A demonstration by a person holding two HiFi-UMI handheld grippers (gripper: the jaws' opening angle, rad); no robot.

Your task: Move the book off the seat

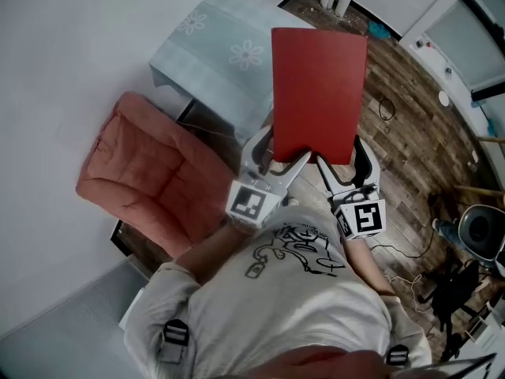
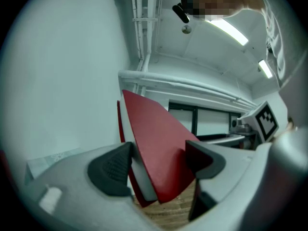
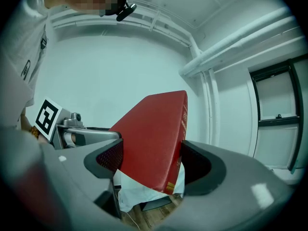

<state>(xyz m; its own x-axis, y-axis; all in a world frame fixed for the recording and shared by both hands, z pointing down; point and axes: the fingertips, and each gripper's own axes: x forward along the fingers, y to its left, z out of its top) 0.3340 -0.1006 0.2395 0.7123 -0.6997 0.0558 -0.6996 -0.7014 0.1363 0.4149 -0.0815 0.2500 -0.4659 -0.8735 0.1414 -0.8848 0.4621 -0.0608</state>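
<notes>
Two grippers hold one red book [image 1: 319, 93] by its lower edge, in the air in front of you. Your left gripper [image 1: 282, 155] pinches the lower left corner, and your right gripper [image 1: 341, 161] pinches the lower right corner. In the left gripper view the left gripper [image 2: 159, 165] has its pads pressed on the book [image 2: 154, 143] at the open page side. In the right gripper view the right gripper [image 3: 151, 160] clamps the book [image 3: 154, 129] at the spine side (gold print shows there).

The book is already clear of the seat [image 1: 146, 172], a pink cushioned chair to your left. It hangs above the near corner of a table [image 1: 217, 54] with a pale flowered cloth and above the wooden floor [image 1: 410, 125].

The main risk is the tall, top-heavy hold. Most of the book stands above the pads, so a quick tilt could make it pivot and slip out. On the page side, one cover seems to stand slightly off the pages. If that grip eases, the book may fan open and twist against your right gripper. Moving the two grippers unevenly could wrench it loose, so lower them together.
</notes>
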